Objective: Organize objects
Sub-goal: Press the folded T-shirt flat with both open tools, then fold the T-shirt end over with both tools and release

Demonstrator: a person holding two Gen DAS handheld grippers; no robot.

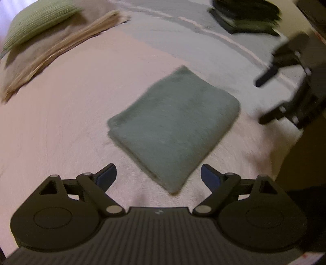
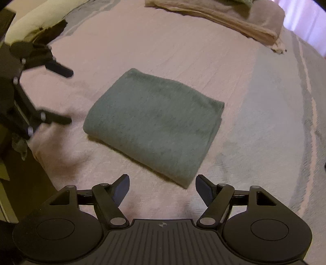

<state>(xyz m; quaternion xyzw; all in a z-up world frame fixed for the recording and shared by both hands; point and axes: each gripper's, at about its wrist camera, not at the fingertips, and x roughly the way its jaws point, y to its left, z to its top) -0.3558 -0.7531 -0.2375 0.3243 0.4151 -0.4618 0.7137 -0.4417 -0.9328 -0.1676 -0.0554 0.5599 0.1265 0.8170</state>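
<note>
Hovering with both grippers, left (image 1: pixel 158 173) and right (image 2: pixel 162 184), wide open and empty; towel (image 1: pixel 173 124) lying folded, awaiting putting away

Pink bedspread (image 2: pixel 163 44) covering bed, grey striped band (image 2: pixel 305 85) along edge; bright window glow (image 2: pixel 301 18) beyond.

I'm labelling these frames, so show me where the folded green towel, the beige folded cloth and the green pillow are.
folded green towel (image 2: pixel 154 120): right wrist view, middle of its top face.
beige folded cloth (image 1: pixel 61 51): left wrist view, along its layered edge.
green pillow (image 1: pixel 38 22): left wrist view, centre of its ribbed cover.
</note>
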